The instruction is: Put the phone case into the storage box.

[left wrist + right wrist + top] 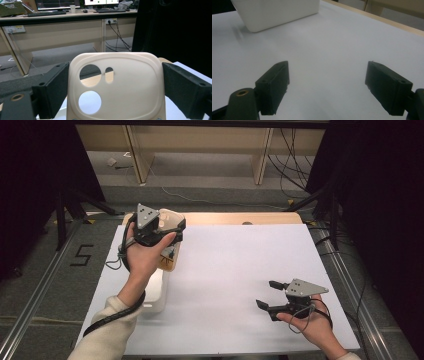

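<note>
High view: I've got grey floor and pale wooden furniture at the back, black curtains either side, and the white desk [240, 270] below me. A white bin [154, 295] sits at its left edge. My left tongs [165, 232] are pinching a cream lid [172, 220] with round holes, lifted above the desk's far left corner. My right tongs [267, 295] hover spread near the right front, nothing between them.

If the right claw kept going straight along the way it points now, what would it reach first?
The right claw, jaws open and holding nothing, points left across the bare white table toward the white bin. Nothing lies between, so the bin would probably come first, though the depth is hard to judge.
</note>
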`<action>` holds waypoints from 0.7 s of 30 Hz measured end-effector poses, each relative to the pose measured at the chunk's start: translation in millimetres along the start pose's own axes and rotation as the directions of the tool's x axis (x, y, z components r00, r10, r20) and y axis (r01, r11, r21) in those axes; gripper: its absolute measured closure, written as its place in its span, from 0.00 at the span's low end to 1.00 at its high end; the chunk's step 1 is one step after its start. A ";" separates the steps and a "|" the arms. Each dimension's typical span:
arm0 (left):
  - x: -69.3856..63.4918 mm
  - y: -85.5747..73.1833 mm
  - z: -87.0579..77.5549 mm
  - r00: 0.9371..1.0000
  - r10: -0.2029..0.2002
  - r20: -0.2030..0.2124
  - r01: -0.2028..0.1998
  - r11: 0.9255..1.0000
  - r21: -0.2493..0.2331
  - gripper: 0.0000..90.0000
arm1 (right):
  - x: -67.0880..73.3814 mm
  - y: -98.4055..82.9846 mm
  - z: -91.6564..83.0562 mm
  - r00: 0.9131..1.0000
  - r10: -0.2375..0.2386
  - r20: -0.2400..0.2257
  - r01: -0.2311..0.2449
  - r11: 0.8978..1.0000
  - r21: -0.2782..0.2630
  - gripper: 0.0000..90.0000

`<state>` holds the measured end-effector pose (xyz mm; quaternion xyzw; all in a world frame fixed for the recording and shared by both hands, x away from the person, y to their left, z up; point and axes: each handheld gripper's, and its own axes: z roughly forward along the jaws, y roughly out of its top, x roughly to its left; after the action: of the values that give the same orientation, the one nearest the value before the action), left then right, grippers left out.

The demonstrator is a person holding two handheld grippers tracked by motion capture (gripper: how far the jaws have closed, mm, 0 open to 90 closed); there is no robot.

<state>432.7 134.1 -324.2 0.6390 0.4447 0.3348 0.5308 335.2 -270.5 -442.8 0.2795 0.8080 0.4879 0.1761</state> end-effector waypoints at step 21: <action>21.7 -1.3 -1.0 0.995 -0.021 -0.093 0.020 1.000 -0.009 0.12 | -0.3 -0.2 0.0 1.000 0.001 0.000 -0.001 1.000 0.002 0.23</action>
<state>439.8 154.6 -326.3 0.6158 0.4743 0.3608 0.5155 335.3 -270.8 -443.1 0.2802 0.8083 0.4871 0.1756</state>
